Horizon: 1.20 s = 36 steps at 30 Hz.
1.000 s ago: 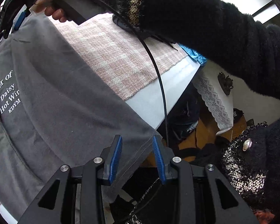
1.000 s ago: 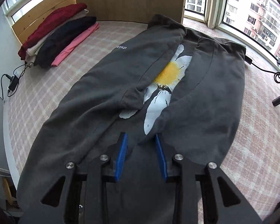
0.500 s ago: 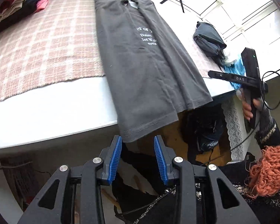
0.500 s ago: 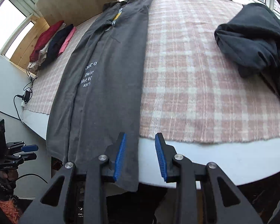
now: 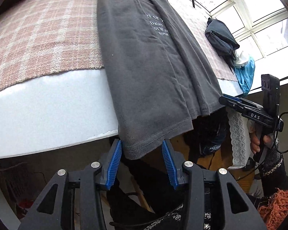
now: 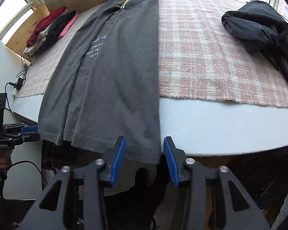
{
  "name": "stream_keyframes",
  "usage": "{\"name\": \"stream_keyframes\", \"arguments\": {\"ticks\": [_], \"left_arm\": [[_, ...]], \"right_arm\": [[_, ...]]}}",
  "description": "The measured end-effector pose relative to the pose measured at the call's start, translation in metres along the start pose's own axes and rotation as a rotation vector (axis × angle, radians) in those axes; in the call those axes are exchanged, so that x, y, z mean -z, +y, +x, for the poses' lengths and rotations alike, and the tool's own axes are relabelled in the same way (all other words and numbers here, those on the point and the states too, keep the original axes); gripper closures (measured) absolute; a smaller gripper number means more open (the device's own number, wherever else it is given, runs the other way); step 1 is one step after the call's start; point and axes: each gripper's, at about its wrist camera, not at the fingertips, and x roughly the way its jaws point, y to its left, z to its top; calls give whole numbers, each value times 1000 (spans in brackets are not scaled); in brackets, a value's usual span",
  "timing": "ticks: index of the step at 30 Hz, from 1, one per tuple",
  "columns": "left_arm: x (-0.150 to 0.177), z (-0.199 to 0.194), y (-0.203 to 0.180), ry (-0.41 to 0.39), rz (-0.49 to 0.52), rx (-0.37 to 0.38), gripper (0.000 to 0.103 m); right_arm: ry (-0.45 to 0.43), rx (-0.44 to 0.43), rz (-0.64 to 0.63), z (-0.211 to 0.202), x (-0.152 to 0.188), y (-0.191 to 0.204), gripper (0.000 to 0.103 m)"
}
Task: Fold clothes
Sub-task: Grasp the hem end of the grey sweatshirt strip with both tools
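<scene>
Plaid blanket (image 6: 211, 57) covers the desk (image 6: 220, 126); the grey shirt (image 6: 115, 76) lies lengthwise, hem hanging over the edge. Left gripper (image 5: 142, 164) and right gripper (image 6: 145, 161) jaws are opening, each astride a hem corner, pads clear.

A charcoal-grey shirt (image 6: 113, 76) with white lettering lies on a pink-and-cream plaid blanket (image 6: 201, 57), near a dark navy garment (image 6: 259, 30) and red, black and pink folded clothes (image 6: 51, 28).
</scene>
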Motion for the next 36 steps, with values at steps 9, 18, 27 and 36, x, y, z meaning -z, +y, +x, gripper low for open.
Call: {"name": "stream_keyframes", "arguments": {"ticks": [9, 18, 27, 36], "left_arm": [[-3, 1, -1, -17, 11, 42, 94], [-16, -41, -5, -69, 28, 154, 97], [-110, -89, -15, -194, 107, 133, 97], [-260, -26, 25, -106, 67, -87, 78]], "right_arm": [[22, -19, -38, 3, -3, 7, 82], [-21, -288, 202, -17, -16, -25, 93], [-147, -450, 269, -54, -117, -36, 93], [15, -365, 246, 29, -279, -68, 75]]}}
